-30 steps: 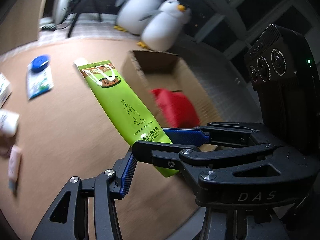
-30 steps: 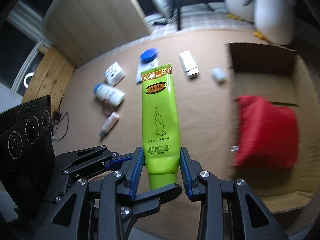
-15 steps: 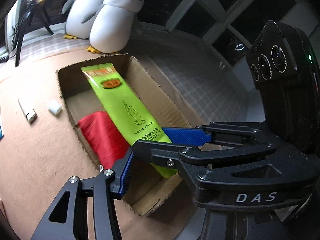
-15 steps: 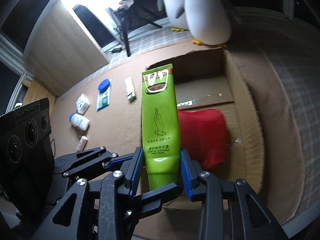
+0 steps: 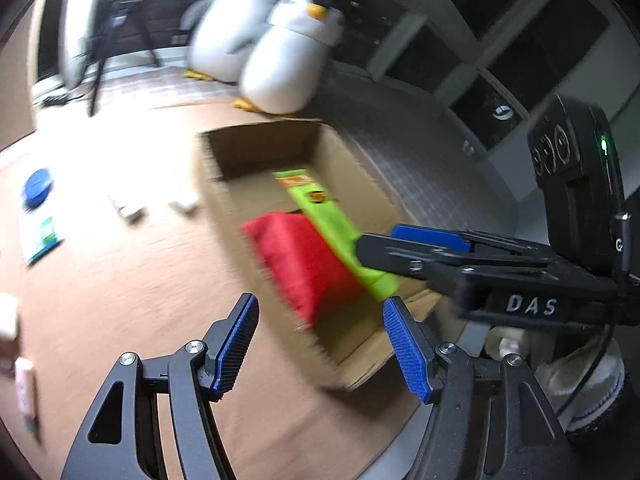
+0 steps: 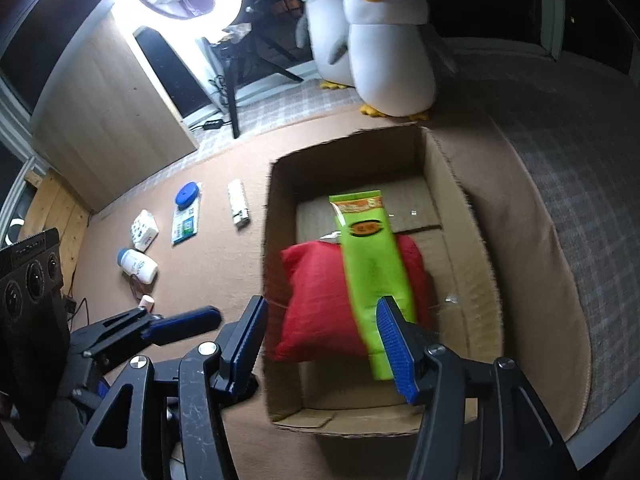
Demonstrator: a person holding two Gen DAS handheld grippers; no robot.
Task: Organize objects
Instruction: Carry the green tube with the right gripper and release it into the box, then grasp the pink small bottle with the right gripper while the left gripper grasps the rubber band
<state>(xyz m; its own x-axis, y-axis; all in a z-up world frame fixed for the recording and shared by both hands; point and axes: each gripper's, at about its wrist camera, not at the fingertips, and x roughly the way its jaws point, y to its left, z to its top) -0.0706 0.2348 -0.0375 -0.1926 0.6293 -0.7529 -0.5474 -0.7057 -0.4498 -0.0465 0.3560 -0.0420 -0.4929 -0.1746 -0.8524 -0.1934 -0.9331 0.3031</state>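
The green hand-cream tube (image 6: 374, 276) was seen inside the cardboard box (image 6: 452, 184), lying lengthwise across the red pouch (image 6: 316, 300), crimped end toward the box's far wall, cap end toward the near wall. Judged: the tube was dropped into the box as the sorting step for this item, and it landed on the pouch because the pouch already filled most of the box floor. Whether it had fully settled could not be told; it was blurred in both views.

Right gripper (image 6: 324, 340): jaws had just been opening, and a clear gap was seen on both sides. The tube's cap end appeared behind the right-hand pad in the right wrist view, but no pad was pressed on it; nothing was held.

Left gripper (image 5: 324, 344): jaws had just been opening too and were spread wide over the box's near corner, with nothing between the pads. The tube and pouch were seen beyond them, not in them. Both grippers were angled down at the box, judged as a release pose.

Remaining items were left on the brown mat (image 6: 224, 264), off the box's left wall: a blue-capped packet (image 6: 186, 212), a white stick-shaped item (image 6: 238, 208), a small patterned box (image 6: 144, 235), a white bottle (image 6: 138, 266). Judged: these were still to be collected. Two plush penguins (image 6: 384, 52) stood beyond the box's far wall, apart from it.
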